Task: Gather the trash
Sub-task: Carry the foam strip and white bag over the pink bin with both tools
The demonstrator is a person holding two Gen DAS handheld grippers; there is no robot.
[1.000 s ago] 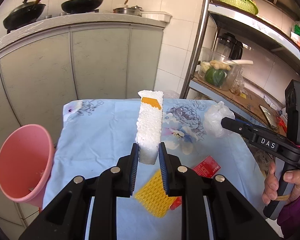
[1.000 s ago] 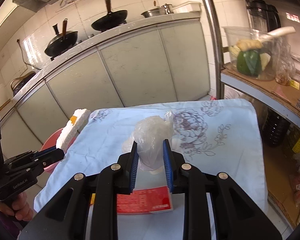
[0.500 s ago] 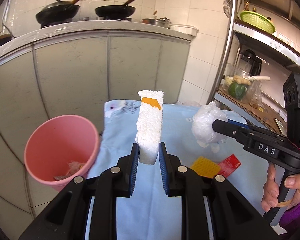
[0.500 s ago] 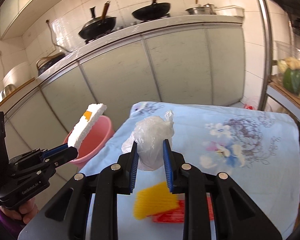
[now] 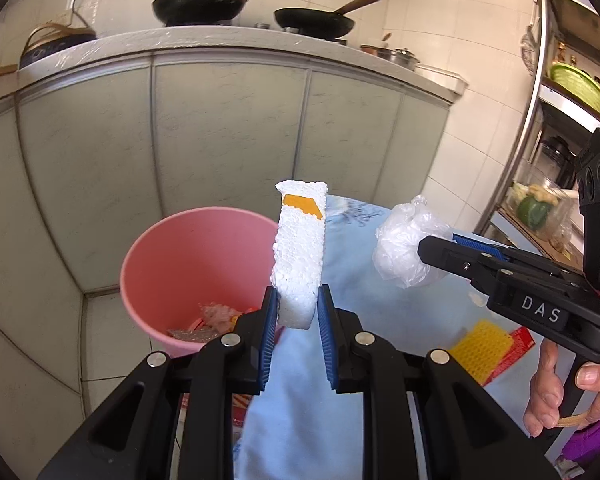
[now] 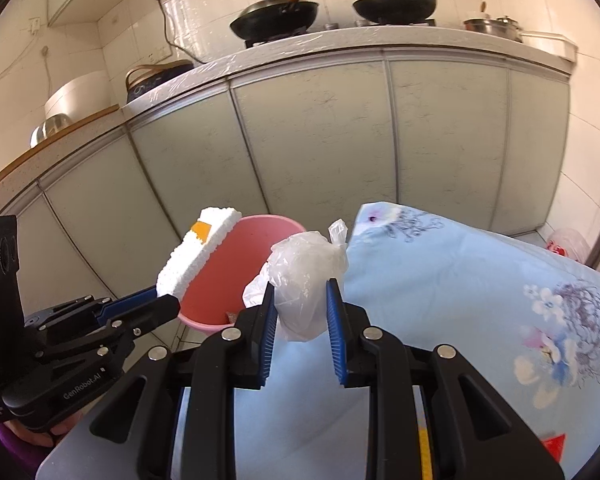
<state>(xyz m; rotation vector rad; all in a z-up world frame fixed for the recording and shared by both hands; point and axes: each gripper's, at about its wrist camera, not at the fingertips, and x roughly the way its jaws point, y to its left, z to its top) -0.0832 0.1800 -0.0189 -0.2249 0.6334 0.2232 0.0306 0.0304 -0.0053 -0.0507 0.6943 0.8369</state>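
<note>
My left gripper [image 5: 297, 300] is shut on a white foam block [image 5: 300, 248] with an orange sticker, held upright in the air beside the pink bin [image 5: 188, 256]. The block also shows in the right wrist view [image 6: 196, 256]. My right gripper [image 6: 302, 300] is shut on a crumpled clear plastic bag [image 6: 304, 276], held over the table's left edge near the pink bin [image 6: 236, 280]. The bag shows in the left wrist view [image 5: 404, 252]. The bin holds some scraps at its bottom.
The table has a light blue flowered cloth [image 6: 460, 280]. A yellow mesh piece [image 5: 480, 344] and a red packet [image 5: 516, 352] lie on it. Grey kitchen cabinets [image 5: 220, 136] stand behind the bin, with woks on the counter. A metal shelf rack [image 5: 520, 120] is at the right.
Both grippers have swung left from over the table toward the pink bin, each still holding its item. The bin now sits closer to the middle of both views.
</note>
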